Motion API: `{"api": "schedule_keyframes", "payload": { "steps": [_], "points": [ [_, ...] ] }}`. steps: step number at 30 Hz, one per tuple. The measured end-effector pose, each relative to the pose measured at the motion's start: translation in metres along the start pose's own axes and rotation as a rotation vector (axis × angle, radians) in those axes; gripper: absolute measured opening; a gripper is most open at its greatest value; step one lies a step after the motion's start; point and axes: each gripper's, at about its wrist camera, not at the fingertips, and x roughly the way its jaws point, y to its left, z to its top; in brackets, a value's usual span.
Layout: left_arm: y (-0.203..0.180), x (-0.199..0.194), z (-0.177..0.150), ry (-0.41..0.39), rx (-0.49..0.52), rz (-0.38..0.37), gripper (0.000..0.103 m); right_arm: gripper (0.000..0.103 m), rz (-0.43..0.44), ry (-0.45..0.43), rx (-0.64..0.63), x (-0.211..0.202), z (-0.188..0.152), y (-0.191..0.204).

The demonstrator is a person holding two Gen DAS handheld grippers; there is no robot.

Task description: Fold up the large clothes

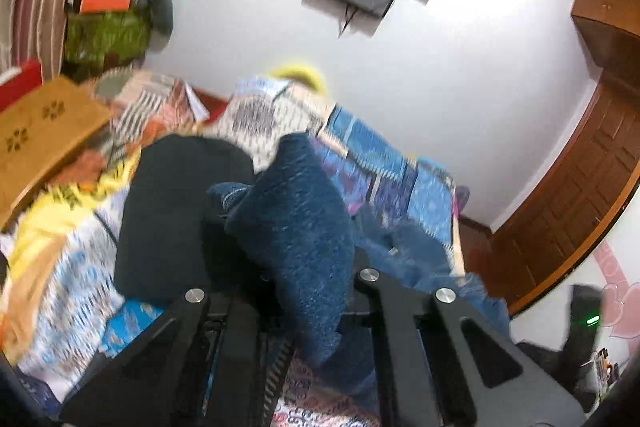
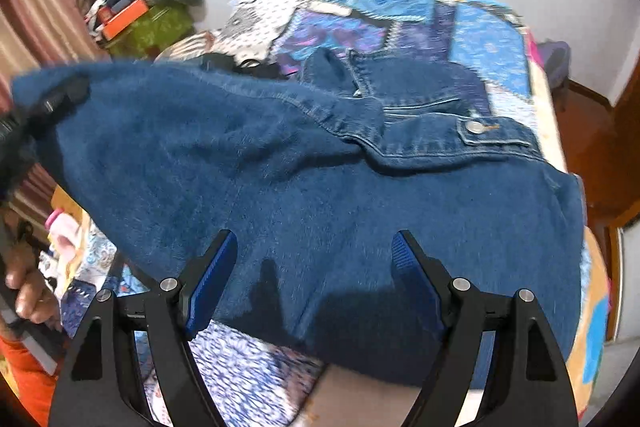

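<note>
Both differ: left gripper (image 1: 288, 291) clamps the denim jacket (image 2: 320, 187); right gripper (image 2: 314, 267) gapes above it.

The left wrist view rides low behind the left tool (image 1: 296, 291), tilted up across the bed (image 1: 72, 267) toward the white wall (image 1: 248, 19), while the right wrist view looks down from close above the denim jacket (image 2: 320, 187), both sharing jacket, bed and wall.

The denim jacket (image 2: 320, 195) lay spread across the bed, dark blue, rumpled, its silver-buttoned chest pocket facing up. One sleeve (image 2: 132, 123) was lifted off to the left, pulled taut and clear of the covers.
</note>
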Motion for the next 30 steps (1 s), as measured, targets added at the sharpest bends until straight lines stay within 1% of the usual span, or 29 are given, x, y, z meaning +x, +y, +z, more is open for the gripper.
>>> {"api": "schedule_keyframes", "payload": {
  "steps": [2,3,5,6,8,10,12,13,16,18,19,20,22,23,25,27,28,30],
  "points": [
    [-0.008,-0.007,0.004,-0.027,0.021,0.004,0.008,0.077,0.035,0.056,-0.015,0.023,0.0,0.009],
    [-0.012,-0.011,0.004,-0.034,0.035,0.012,0.008,0.077,0.06,0.098,-0.02,0.038,-0.002,0.014],
    [-0.018,-0.014,0.0,-0.039,0.071,0.025,0.008,0.077,0.112,0.19,-0.018,0.066,-0.009,0.018],
    [-0.022,-0.012,-0.002,-0.033,0.089,0.032,0.008,0.077,0.143,0.218,0.002,0.078,-0.014,0.018],
    [-0.032,-0.007,-0.012,-0.014,0.126,0.044,0.008,0.077,0.15,0.237,0.044,0.088,-0.017,0.014],
    [-0.039,-0.005,-0.016,-0.02,0.16,0.054,0.008,0.077,0.172,0.249,0.049,0.085,-0.017,0.009],
    [-0.048,-0.005,-0.018,-0.021,0.178,0.03,0.008,0.077,0.201,0.23,0.079,0.07,-0.017,-0.001],
    [-0.054,-0.005,-0.019,-0.016,0.184,0.007,0.008,0.077,0.195,0.212,0.094,0.062,-0.018,-0.008],
    [-0.076,-0.003,-0.023,0.0,0.212,-0.051,0.008,0.077,0.136,0.117,0.113,0.021,-0.027,-0.034],
    [-0.096,0.0,-0.03,0.013,0.239,-0.094,0.008,0.077,0.093,0.056,0.152,-0.012,-0.042,-0.06],
    [-0.108,0.002,-0.034,0.024,0.253,-0.119,0.008,0.077,0.07,0.039,0.176,-0.023,-0.047,-0.07],
    [-0.124,0.006,-0.041,0.041,0.271,-0.153,0.008,0.077,0.036,0.016,0.209,-0.037,-0.055,-0.084],
    [-0.148,0.013,-0.053,0.079,0.289,-0.205,0.008,0.077,-0.002,-0.02,0.273,-0.06,-0.069,-0.106],
    [-0.164,0.021,-0.063,0.114,0.303,-0.238,0.008,0.077,-0.016,-0.028,0.313,-0.071,-0.079,-0.118],
    [-0.187,0.035,-0.083,0.178,0.329,-0.262,0.008,0.077,-0.045,-0.025,0.366,-0.084,-0.095,-0.136],
    [-0.204,0.053,-0.106,0.275,0.351,-0.278,0.008,0.077,-0.084,-0.02,0.391,-0.094,-0.113,-0.149],
    [-0.208,0.059,-0.114,0.315,0.353,-0.288,0.008,0.077,-0.099,-0.016,0.395,-0.098,-0.115,-0.155],
    [-0.216,0.077,-0.145,0.441,0.377,-0.311,0.008,0.077,-0.121,-0.012,0.413,-0.104,-0.128,-0.162]
  ]
}}
